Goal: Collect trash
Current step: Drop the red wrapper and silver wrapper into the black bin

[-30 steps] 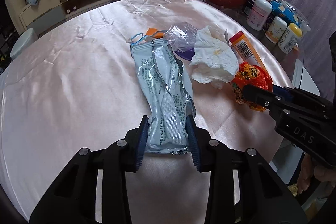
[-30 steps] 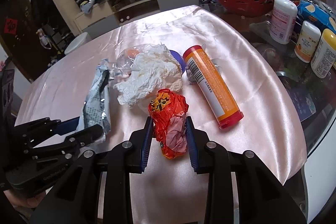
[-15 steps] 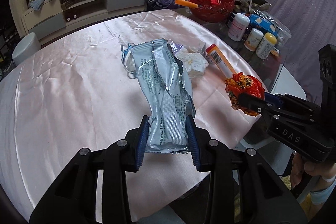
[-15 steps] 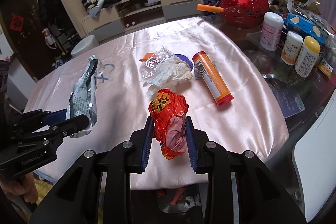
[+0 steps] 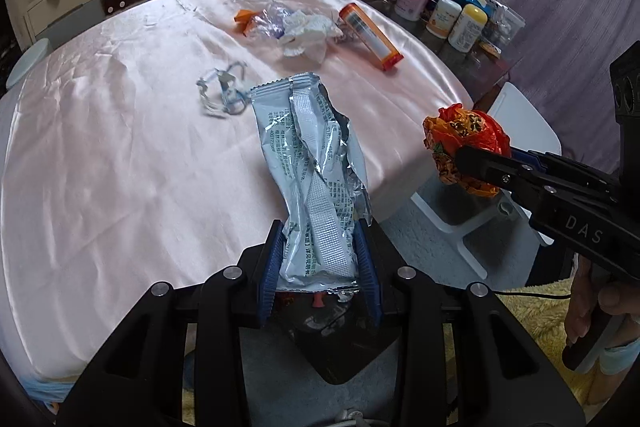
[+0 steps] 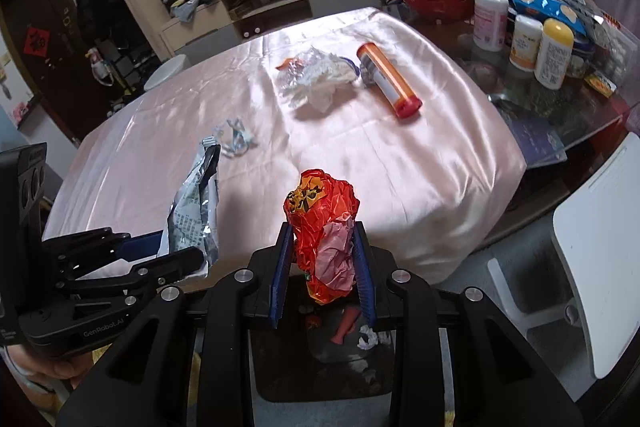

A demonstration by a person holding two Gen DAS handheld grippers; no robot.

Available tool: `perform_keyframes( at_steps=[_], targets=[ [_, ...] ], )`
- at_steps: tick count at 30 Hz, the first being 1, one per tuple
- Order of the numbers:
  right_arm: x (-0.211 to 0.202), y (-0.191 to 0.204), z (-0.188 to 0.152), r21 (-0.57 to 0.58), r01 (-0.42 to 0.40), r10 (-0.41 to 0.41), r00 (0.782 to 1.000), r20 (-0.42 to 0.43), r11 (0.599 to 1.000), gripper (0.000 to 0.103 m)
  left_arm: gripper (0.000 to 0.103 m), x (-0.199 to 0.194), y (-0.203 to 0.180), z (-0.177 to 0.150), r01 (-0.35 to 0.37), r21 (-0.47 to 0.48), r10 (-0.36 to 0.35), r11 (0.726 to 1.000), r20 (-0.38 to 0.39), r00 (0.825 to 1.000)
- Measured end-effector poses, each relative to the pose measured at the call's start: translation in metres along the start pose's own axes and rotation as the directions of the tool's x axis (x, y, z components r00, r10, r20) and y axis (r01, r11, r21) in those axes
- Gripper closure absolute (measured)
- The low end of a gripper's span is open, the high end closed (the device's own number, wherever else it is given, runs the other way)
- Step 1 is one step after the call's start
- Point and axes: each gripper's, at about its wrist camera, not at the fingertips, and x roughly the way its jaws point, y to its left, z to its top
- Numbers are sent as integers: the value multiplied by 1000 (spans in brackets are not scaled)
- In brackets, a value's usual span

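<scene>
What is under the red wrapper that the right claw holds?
Below the red wrapper stands a dark bin on the floor, with a pink piece and white paper inside. The claw hides the rest of the bin.

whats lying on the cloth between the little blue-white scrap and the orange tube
A crumpled white tissue, with a clear plastic wrapper bunched against its far side. Both views show it between the blue-white scrap and the orange tube.

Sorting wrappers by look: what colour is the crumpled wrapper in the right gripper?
Orange-red with a pink patch; right wrist view.
</scene>
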Motion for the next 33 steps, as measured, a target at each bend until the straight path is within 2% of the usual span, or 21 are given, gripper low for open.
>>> perform_keyframes(
  at_steps=[6,14,18,28,33],
  targets=[
    [7,-3,-29,11,4,-4,999,-46,1000,72,69,17,-14,-34,56,-5,-56,998,-60,997],
    [28,-6,-59,49,-14,20,990,-139,999,72,70,42,-21,-56,50,20,-47,999,-129,991],
    [40,-10,-69,68,-8,21,984,-179,998,72,72,59,-21,-68,63,22,-58,998,-190,980],
    [60,-17,-77,106,3,24,969,-244,994,72,72,74,-26,-71,71,44,-58,997,-240,969],
    [61,-19,-76,117,2,28,967,-252,993,69,64,74,-24,-74,73,42,-60,996,-256,965]
  ],
)
